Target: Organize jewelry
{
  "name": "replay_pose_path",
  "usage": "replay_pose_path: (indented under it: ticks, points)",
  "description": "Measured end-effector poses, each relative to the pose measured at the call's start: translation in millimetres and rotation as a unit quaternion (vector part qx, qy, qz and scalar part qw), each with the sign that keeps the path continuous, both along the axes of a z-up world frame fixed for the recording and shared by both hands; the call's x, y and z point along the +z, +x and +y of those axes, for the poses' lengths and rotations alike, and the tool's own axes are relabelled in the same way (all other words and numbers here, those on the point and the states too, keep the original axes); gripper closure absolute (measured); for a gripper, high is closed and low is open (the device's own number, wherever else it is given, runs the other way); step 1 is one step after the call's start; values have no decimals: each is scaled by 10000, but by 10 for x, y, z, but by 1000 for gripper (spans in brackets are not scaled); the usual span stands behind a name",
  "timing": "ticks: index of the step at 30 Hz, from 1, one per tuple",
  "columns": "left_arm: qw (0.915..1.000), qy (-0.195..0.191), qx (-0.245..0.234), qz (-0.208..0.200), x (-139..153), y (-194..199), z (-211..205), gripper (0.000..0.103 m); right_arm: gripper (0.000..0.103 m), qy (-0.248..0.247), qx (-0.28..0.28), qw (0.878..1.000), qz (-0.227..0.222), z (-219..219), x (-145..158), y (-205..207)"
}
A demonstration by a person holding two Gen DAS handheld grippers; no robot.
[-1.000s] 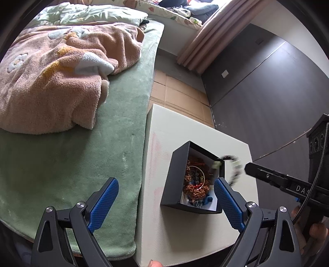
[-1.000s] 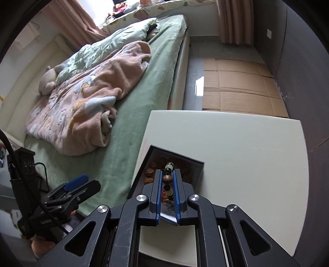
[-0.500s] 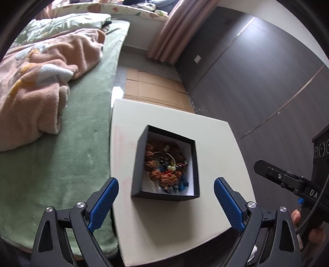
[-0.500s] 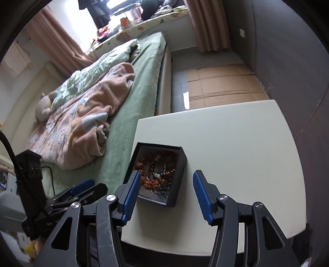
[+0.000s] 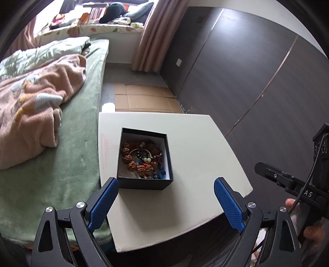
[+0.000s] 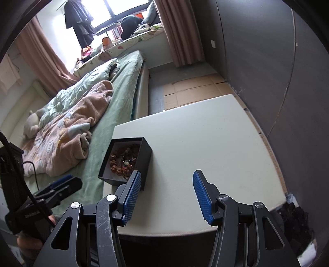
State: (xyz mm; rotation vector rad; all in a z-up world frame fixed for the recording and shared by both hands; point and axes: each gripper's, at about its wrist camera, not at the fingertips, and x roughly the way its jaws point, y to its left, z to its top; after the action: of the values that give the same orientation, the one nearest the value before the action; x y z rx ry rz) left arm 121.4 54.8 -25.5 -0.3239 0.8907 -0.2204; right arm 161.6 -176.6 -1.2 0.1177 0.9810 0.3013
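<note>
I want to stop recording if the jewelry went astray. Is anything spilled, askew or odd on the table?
Nothing stands out. The beaded bracelets lie heaped inside the black box, none hanging over its rim and none showing on the white table. The box stands upright near the table's bed-side edge. The left gripper and right gripper are open and hold nothing.

Green bed [image 5: 78, 131] (pink blanket [image 5: 30, 106] rumpled), dark wall panels [image 5: 246, 78], bright window [image 6: 115, 12].
</note>
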Motion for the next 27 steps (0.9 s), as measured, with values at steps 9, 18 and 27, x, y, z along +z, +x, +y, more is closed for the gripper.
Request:
replay_pose_path:
  ticks: [9, 18, 27]
  points:
    - [9977, 506, -103, -449, 427, -417, -305, 0, 5, 381, -139, 9990, -200, -257, 178, -373]
    - [9956, 668, 79, -652, 650, -765, -436, 0, 0, 381, -297, 9967, -646, -434, 367, -726]
    - [9925, 861, 203, -848, 788, -1077, -577, 0, 0, 175, -325, 9972, -656, -575, 456, -976]
